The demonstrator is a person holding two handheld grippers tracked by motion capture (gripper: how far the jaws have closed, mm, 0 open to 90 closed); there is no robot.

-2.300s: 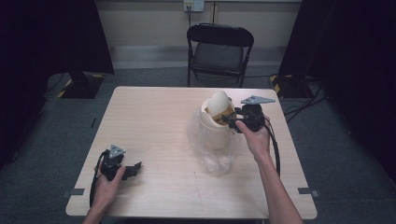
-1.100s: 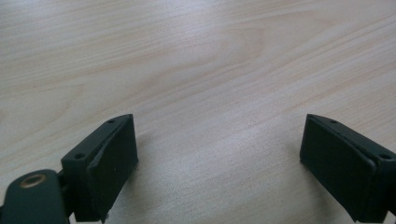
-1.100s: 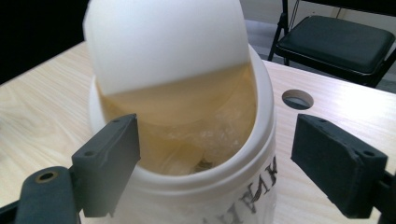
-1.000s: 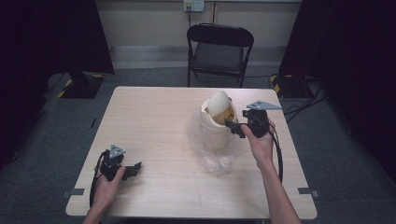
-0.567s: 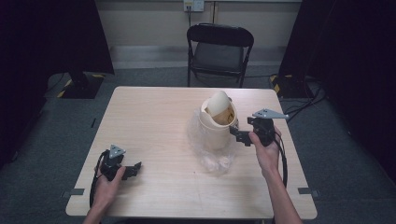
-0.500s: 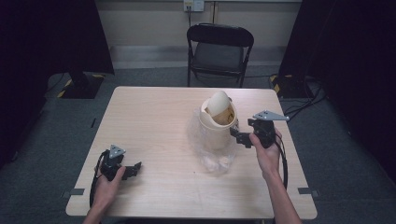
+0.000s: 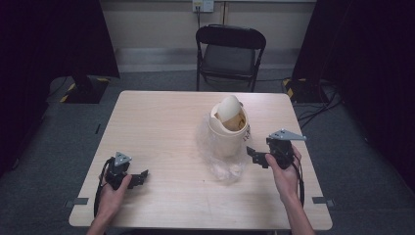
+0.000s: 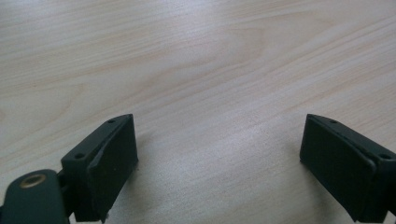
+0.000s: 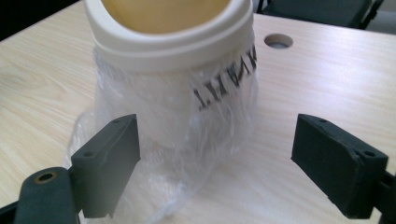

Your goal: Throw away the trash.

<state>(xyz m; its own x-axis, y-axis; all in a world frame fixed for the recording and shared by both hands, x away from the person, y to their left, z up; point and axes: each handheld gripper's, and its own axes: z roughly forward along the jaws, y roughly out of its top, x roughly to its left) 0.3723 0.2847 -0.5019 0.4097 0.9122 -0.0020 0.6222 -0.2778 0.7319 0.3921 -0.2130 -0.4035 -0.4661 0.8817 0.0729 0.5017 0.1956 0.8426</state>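
Table evenly lit, surroundings dark; gripper views soft, perhaps slightly blurred near bottom.

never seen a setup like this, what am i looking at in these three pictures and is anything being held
A person sits at a wooden table with a hand-held two-jaw gripper in each hand. The high view looks down from above; the other two pictures come from cameras riding on each gripper. The left gripper rests open over bare wood. The right gripper is open, pointing at a small cream bin with a tilted swing lid and a clear plastic bag draped around it. Nothing is held.
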